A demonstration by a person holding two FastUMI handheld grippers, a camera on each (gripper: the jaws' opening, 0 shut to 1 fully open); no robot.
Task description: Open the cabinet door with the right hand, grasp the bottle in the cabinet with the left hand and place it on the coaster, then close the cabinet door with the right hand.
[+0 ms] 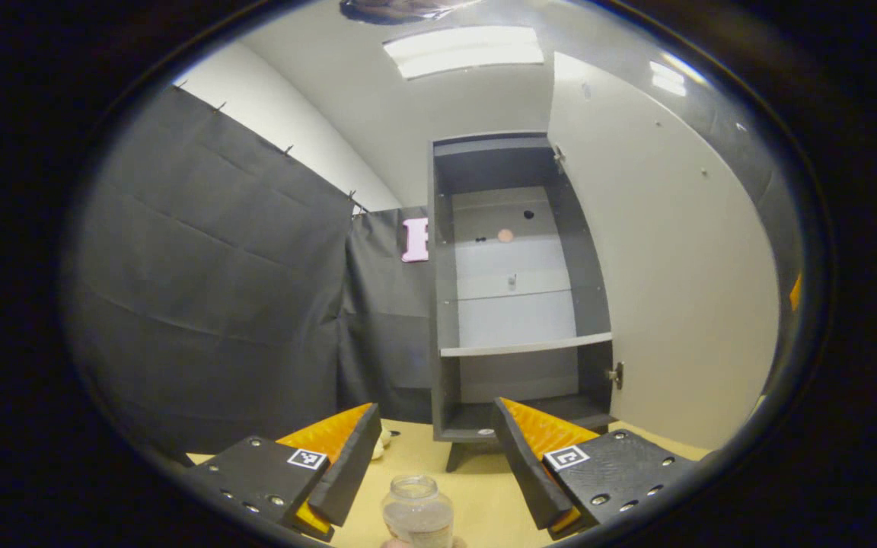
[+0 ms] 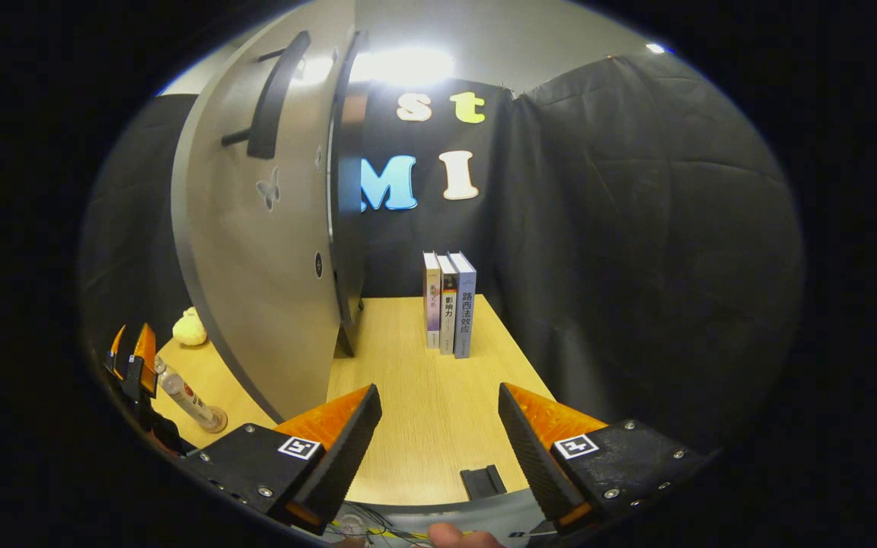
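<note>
A clear bottle (image 1: 418, 511) stands on the wooden table, low between my left gripper's (image 1: 436, 412) wide-apart fingers, which do not touch it. In the right gripper view the same bottle (image 2: 182, 394) rests on a round coaster (image 2: 215, 421), with the left gripper (image 2: 131, 356) just behind its top. The dark cabinet (image 1: 515, 304) stands with its door (image 1: 674, 274) swung wide to the right and its shelves bare. My right gripper (image 2: 438, 415) is open over the table, right of the door (image 2: 263, 259) and well below its black handle (image 2: 277, 95).
Three books (image 2: 450, 304) stand upright at the back of the table (image 2: 423, 411). A yellow plush toy (image 2: 189, 327) lies left of the door. A small black block (image 2: 482, 481) sits at the table's front edge. Black cloth walls close the booth on both sides.
</note>
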